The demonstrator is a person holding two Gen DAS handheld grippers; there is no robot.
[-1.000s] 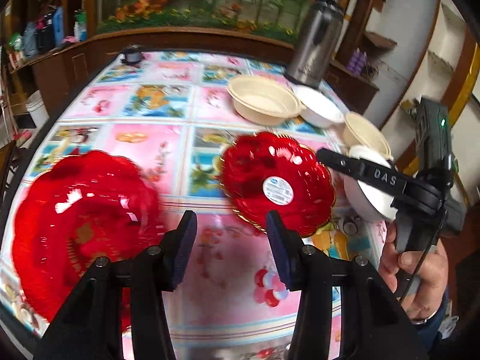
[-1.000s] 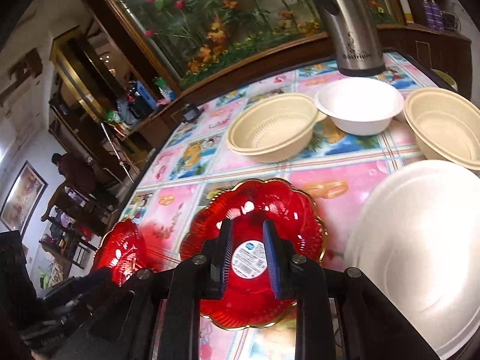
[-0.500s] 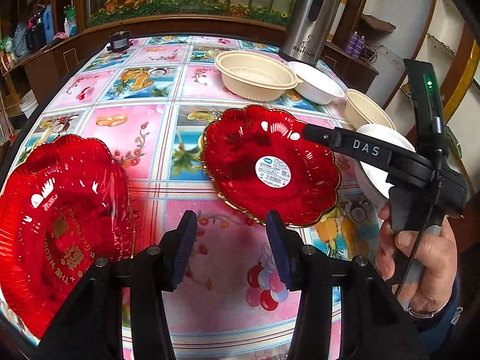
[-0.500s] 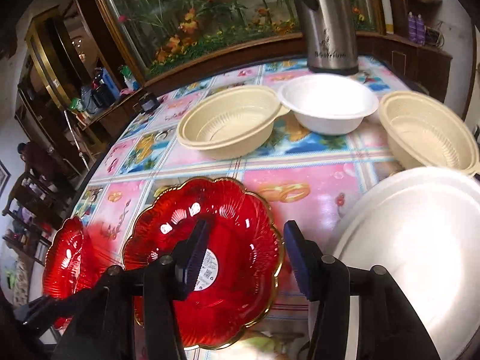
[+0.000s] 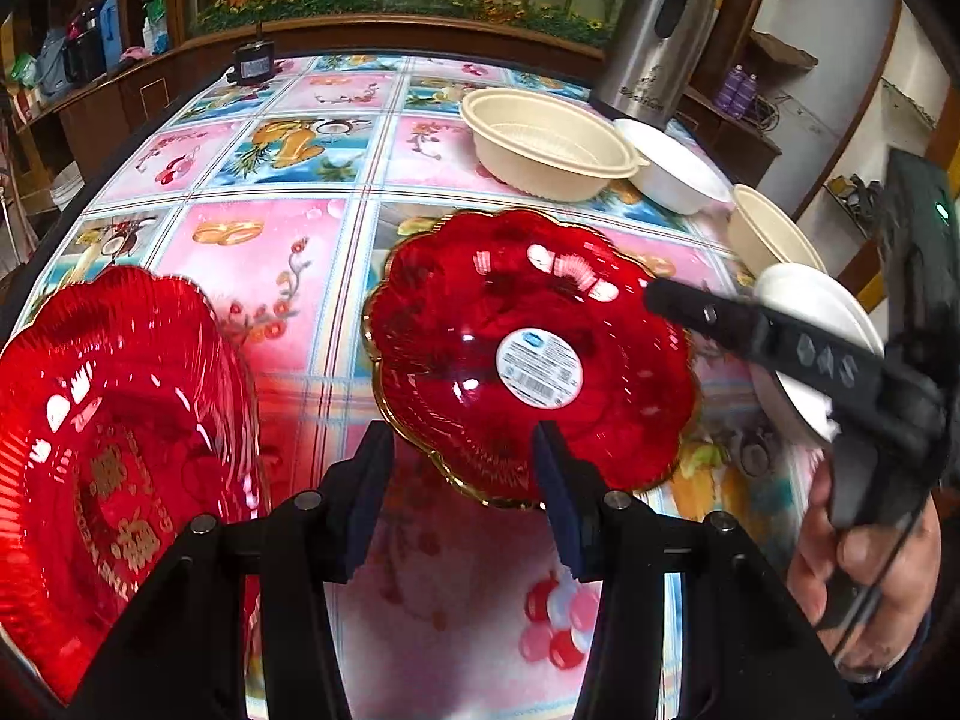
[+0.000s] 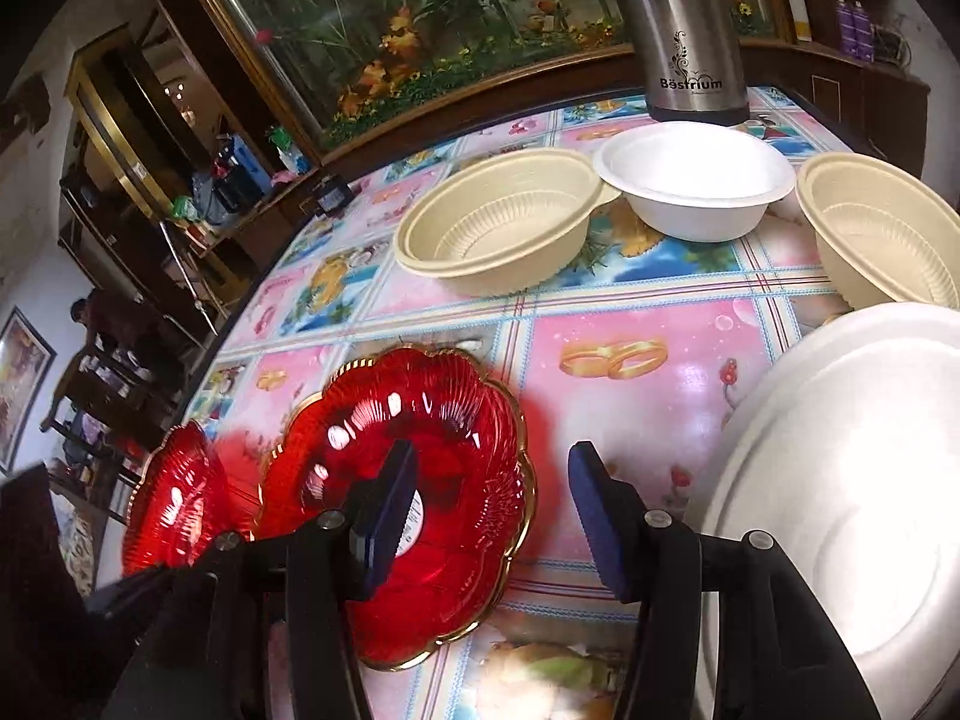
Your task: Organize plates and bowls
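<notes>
A: Plates and bowls sit spread over the patterned tablecloth (image 5: 282, 252). Largest near us is the red plate with gold lettering (image 5: 114, 468), at the table's left edge.

B: And the other red one?

A: The gold-rimmed red plate (image 5: 528, 354) lies flat mid-table, a round white sticker (image 5: 539, 367) at its centre, nothing else in it.

B: The bowls?

A: A beige bowl (image 6: 498, 228) and a white bowl (image 6: 696, 180) sit touching at their rims in front of the steel flask (image 6: 690, 36); both are empty. A second beige bowl (image 6: 882, 234) stands to the right, also empty. A white foam dish (image 6: 840, 480) is nearest the right edge, just beside that beige bowl.

B: The tools?

A: The left gripper (image 5: 462, 486) hangs spread wide over the stickered plate's near rim, gripping nothing. The right gripper (image 6: 492, 504) is likewise parted wide, with nothing between its pads, above that plate's right edge.
</notes>
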